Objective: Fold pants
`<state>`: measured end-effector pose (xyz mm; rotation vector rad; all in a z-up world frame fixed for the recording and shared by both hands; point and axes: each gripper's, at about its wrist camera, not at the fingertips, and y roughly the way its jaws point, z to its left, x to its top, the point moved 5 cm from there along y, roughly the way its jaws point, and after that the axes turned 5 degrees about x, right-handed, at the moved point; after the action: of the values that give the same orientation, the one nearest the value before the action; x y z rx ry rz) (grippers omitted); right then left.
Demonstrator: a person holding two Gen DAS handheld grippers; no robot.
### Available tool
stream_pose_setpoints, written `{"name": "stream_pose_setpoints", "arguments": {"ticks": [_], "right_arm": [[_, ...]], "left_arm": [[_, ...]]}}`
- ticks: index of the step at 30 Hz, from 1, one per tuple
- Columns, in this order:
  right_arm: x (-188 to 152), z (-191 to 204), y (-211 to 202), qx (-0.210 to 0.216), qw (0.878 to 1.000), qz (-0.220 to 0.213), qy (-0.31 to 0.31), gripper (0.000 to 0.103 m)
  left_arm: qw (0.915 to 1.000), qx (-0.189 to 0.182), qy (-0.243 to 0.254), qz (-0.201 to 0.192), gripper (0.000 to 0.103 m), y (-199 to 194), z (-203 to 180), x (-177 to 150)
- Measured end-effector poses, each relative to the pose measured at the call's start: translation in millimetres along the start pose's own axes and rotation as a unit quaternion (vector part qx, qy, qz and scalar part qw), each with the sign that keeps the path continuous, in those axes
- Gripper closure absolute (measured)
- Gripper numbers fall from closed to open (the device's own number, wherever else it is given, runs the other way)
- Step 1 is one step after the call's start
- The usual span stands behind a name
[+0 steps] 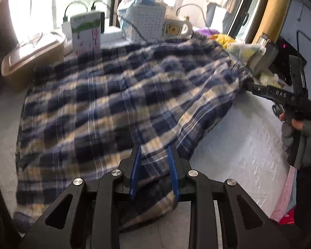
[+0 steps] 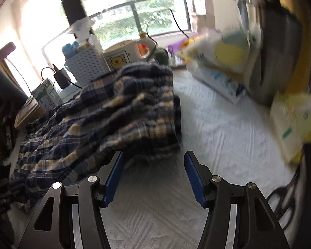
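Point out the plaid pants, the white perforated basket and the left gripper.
plaid pants [image 1: 118,95]: left wrist view, middle of the spread cloth.
white perforated basket [image 1: 145,20]: left wrist view, its front wall.
left gripper [image 1: 154,170]: left wrist view, midway between fingertips, cloth between them.

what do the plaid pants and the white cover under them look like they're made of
Navy, cream and tan plaid pants: thin woven cloth, probably cotton flannel, matte; it rumples in soft folds and the checks look woven in. White bed cover: quilted fabric, matte, with a stitched diamond and chevron relief; the fibre cannot be told.
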<state>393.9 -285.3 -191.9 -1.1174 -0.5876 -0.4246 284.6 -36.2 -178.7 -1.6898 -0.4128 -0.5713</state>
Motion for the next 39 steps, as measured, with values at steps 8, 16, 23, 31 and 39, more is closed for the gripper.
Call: {"name": "stream_pose_setpoints", "arguments": {"ticks": [8,16,23,31,39], "right_arm": [[-1.9,17.1,11.2,0.071,0.997,0.012,0.041,0.041],[23.9,24.5,40.3,0.110,0.991,-0.017,0.076,0.087],[20.2,40.2,8.3,0.045,0.998,-0.013,-0.050,0.097],[-22.9,11.3,5.5,-0.017,0.996,0.033,-0.078,0.099],[-13.3,9.7,2.0,-0.006,0.998,0.000,-0.066,0.098]], "left_arm": [[0.9999,0.005,-0.010,0.007,0.077,0.6,5.9,-7.7],[0.9998,0.009,-0.015,0.007,0.077,1.6,5.9,-7.7],[0.9997,0.010,-0.021,0.006,0.077,1.0,6.3,-8.9],[0.9997,-0.004,-0.012,0.022,0.076,-2.3,11.9,-9.2],[0.9990,0.036,0.026,-0.002,0.076,-16.7,32.0,43.4]]}}
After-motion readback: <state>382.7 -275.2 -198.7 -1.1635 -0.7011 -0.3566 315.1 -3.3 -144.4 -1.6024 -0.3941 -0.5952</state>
